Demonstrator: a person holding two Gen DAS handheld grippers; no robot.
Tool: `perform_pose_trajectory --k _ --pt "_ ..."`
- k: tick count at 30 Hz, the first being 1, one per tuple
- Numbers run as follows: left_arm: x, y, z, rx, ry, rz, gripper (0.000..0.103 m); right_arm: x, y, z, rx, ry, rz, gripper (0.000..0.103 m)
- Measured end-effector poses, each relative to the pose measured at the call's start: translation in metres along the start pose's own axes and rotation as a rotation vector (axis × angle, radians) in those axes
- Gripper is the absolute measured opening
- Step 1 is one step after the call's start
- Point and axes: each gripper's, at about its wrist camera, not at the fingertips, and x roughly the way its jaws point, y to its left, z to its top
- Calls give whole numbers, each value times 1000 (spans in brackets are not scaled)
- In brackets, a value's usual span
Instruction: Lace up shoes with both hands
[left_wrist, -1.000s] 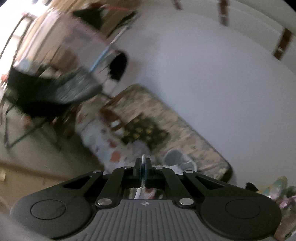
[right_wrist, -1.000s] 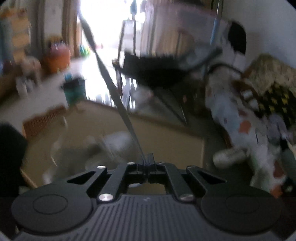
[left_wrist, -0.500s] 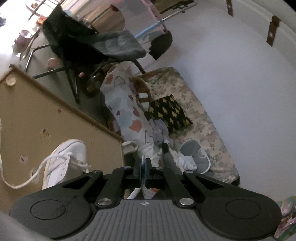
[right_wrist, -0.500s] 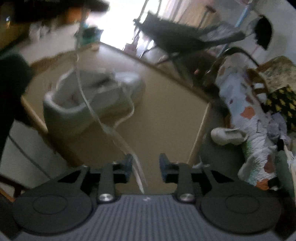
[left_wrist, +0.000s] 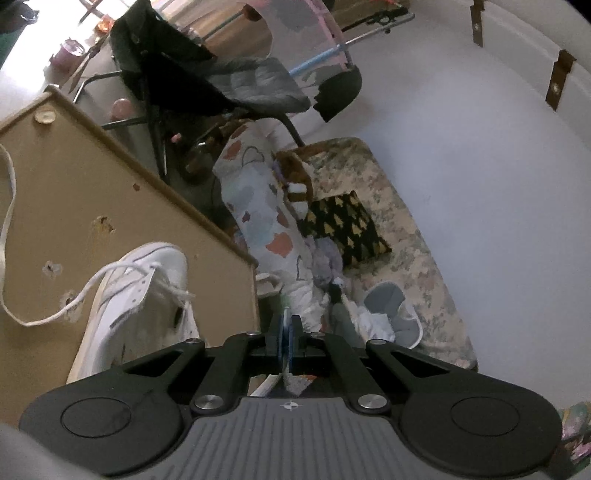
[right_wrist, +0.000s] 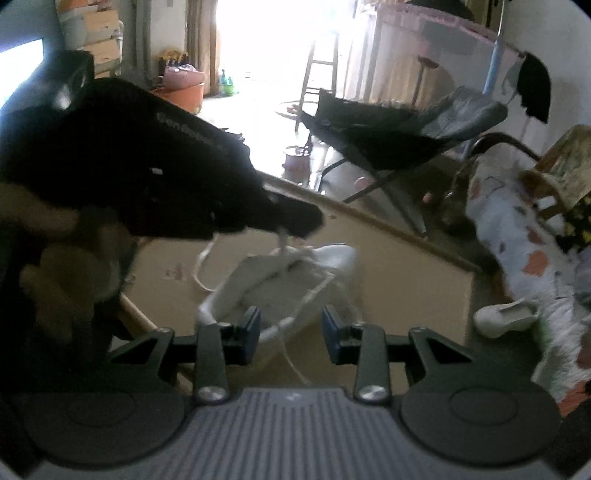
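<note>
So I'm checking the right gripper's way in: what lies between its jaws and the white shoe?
In the right wrist view, only a lace trails from the shoe across bare tabletop toward the open right gripper.

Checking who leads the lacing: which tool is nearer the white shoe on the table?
Left. The left tool hangs just over the white shoe, shut on a lace. The right tool is open, short of its heel.

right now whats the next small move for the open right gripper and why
Probably ease the right gripper down and close on the loose white flat lace running between its open pads. The left gripper is already shut on the other lace end above the white leather sneaker.
</note>
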Motion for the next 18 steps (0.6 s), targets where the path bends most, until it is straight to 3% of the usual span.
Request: perform_pose_trajectory --k 6,10,13,18 --pt "2 -2 -7 35 23 14 2 10 -5 12 51 0 -12 31" --pt "2 -3 -8 70 21 39 2 13 -7 18 68 0 -5 12" --pt "2 -1 -9 72 23 37 2 14 -6 17 76 12 6 6" --pt "3 2 -10 68 26 38 2 18 -3 16 74 35 14 3"
